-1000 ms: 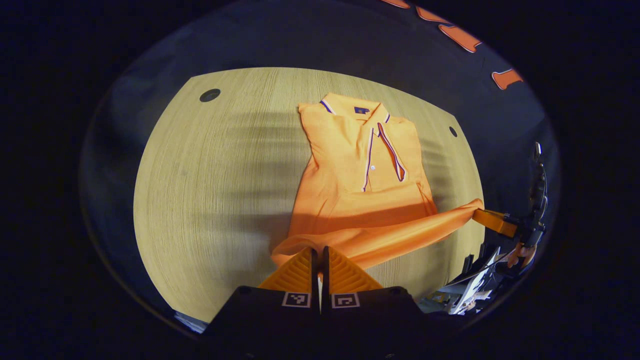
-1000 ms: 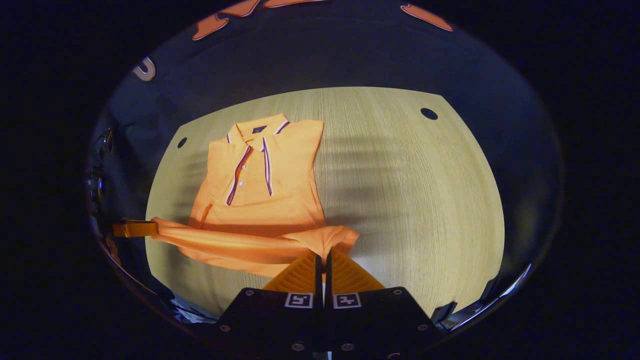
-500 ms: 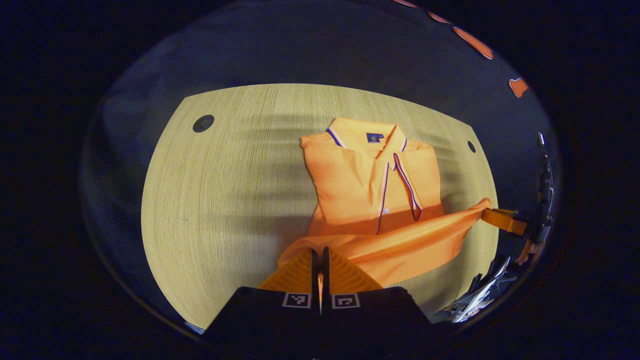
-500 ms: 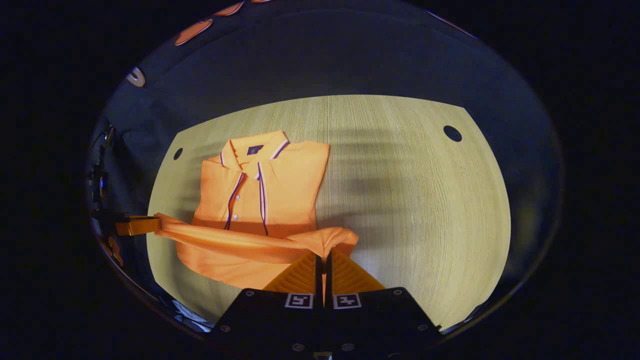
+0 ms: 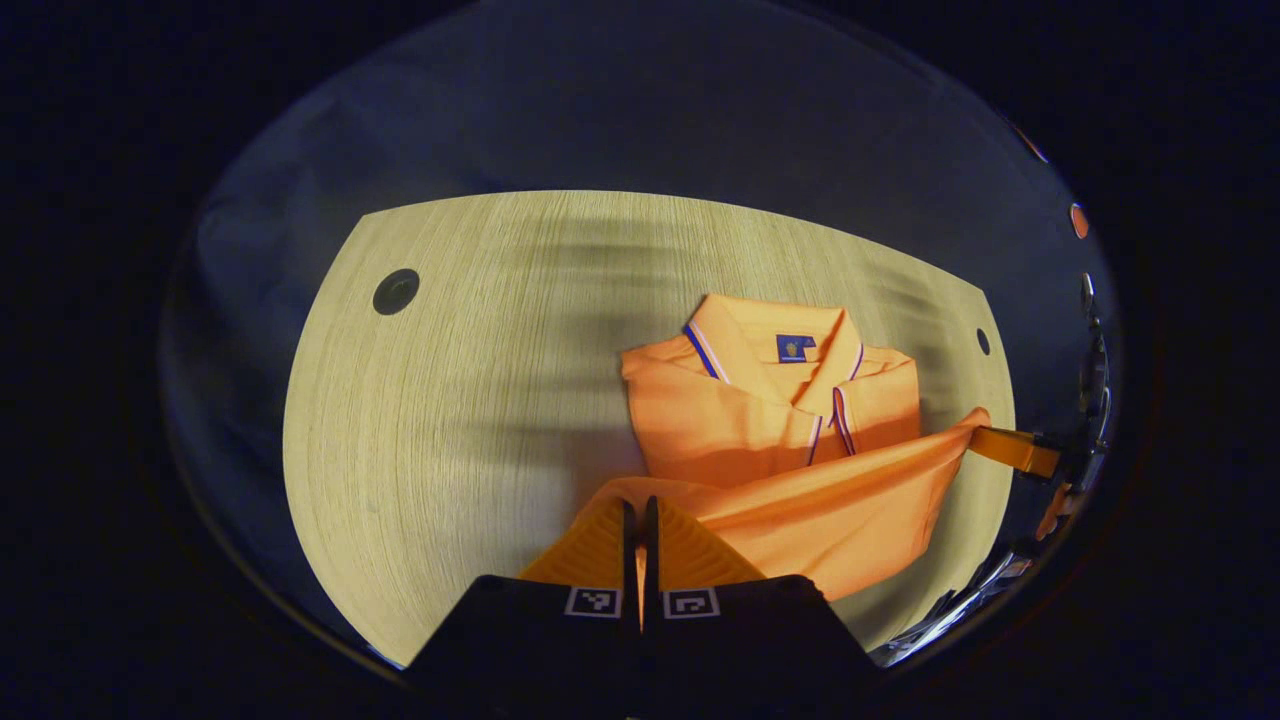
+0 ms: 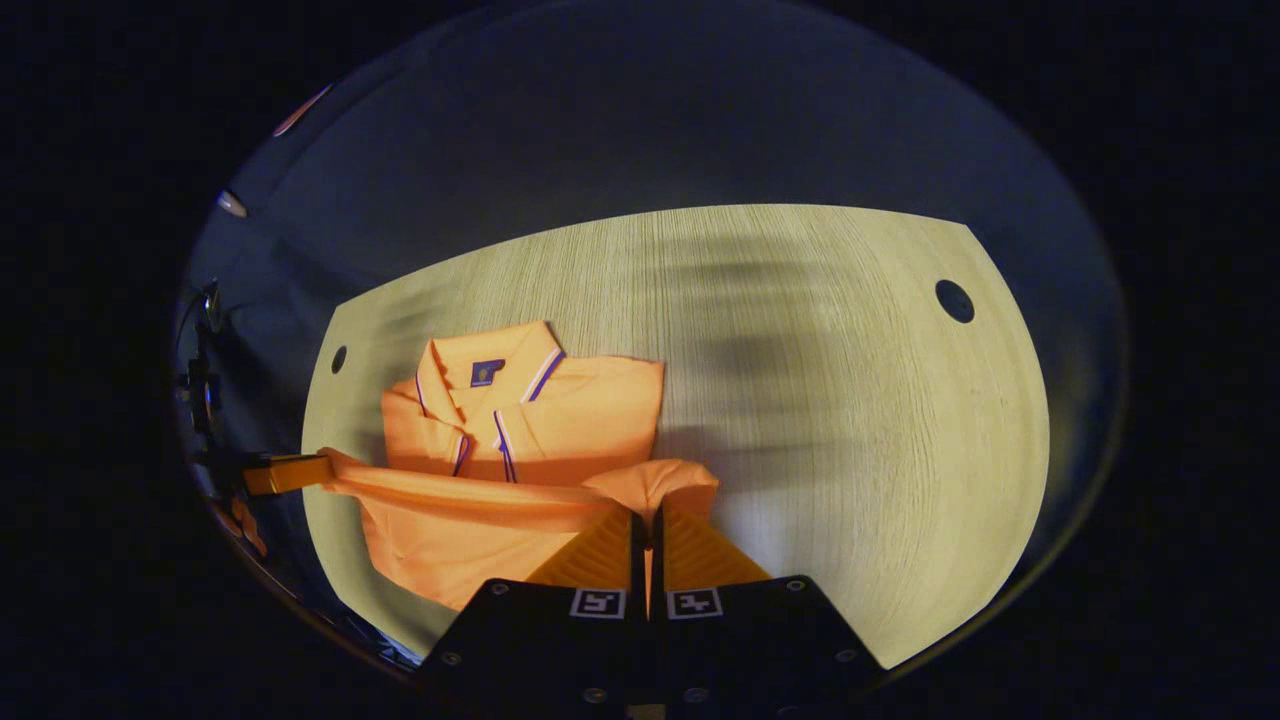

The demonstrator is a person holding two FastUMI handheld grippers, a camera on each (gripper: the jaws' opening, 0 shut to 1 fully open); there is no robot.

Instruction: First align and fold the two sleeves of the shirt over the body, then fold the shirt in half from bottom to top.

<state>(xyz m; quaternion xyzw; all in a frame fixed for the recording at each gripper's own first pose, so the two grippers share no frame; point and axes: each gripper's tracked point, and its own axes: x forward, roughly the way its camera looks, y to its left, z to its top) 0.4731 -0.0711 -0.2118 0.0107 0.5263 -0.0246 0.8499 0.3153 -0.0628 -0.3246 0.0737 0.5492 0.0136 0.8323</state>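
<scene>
- One shirt (image 5: 770,420) lies on the table (image 5: 470,400), collar (image 5: 775,340) at the far end and the sleeves already folded in over the body.
- Its hem (image 5: 800,500) is off the table, stretched in a taut band between my two claws above the shirt's lower half; the placket stripes (image 6: 500,445) run out of sight under that band.
- My left claw (image 5: 640,520) has its fingers closed, with barely a slit between them, pinching one hem corner; cloth bunches right at the tips.
- My right claw (image 6: 645,525) is closed the same way on the other hem corner, where a small fold of cloth (image 6: 655,480) humps up over the tips.
- In the left gripper view my right claw (image 5: 1010,448) sits at the far right edge, the hem running straight to it.
- In the right gripper view my left claw (image 6: 290,472) sits at the left edge, gripping the band's end.
- The table is pale wood grain with a round dark hole (image 6: 953,300) near a far corner and another (image 5: 396,291) near the opposite one.
</scene>
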